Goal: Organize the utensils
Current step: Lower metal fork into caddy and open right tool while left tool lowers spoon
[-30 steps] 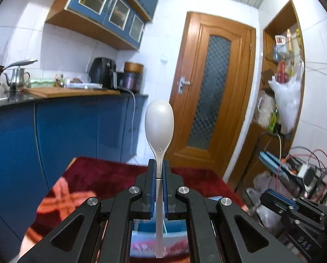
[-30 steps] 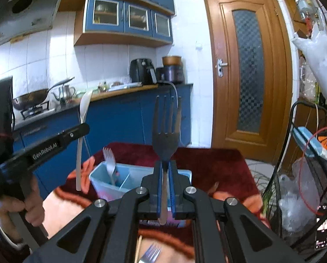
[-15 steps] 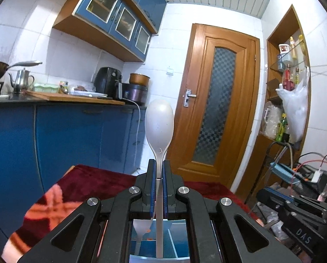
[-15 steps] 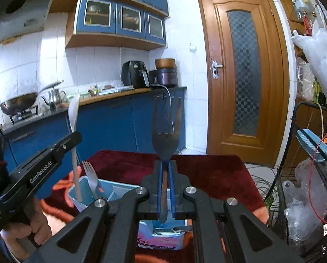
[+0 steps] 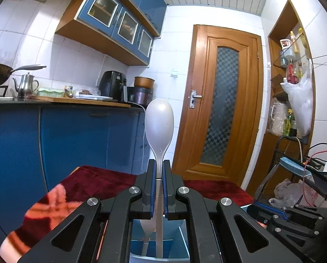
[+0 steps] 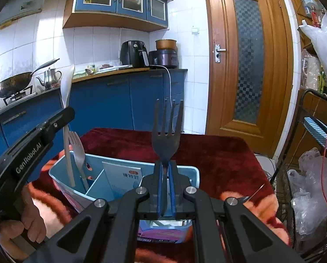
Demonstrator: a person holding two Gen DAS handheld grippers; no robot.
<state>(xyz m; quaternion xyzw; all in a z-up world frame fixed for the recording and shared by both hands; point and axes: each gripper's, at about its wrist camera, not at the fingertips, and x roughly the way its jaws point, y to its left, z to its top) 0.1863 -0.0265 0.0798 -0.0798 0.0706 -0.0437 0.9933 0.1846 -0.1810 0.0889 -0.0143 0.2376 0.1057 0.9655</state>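
Observation:
My left gripper (image 5: 159, 172) is shut on the neck of a white spoon (image 5: 159, 127), bowl up. In the right wrist view the left gripper (image 6: 63, 119) comes in from the left. The spoon (image 6: 67, 144) hangs with its handle tip inside the left compartment of a light blue utensil holder (image 6: 194, 172). A pale fork (image 6: 77, 146) stands in that same compartment. My right gripper (image 6: 166, 168) is shut on a dark fork (image 6: 166, 135), tines up, just above the holder's near right part. The holder (image 5: 139, 246) shows under the left gripper.
The holder stands on a table with a red patterned cloth (image 6: 218, 153). A printed card (image 6: 124, 175) sits in its middle compartment. A hand (image 6: 31, 221) holds the left gripper. Blue counter cabinets (image 6: 110, 105) lie behind, a wooden door (image 6: 249, 61) beyond, a wire rack (image 6: 317, 135) on the right.
Both grippers have come down toward the holder. The spoon's handle tip, which hung outside the holder's left side, now reaches into the left compartment. The dark fork now sits low over the holder.

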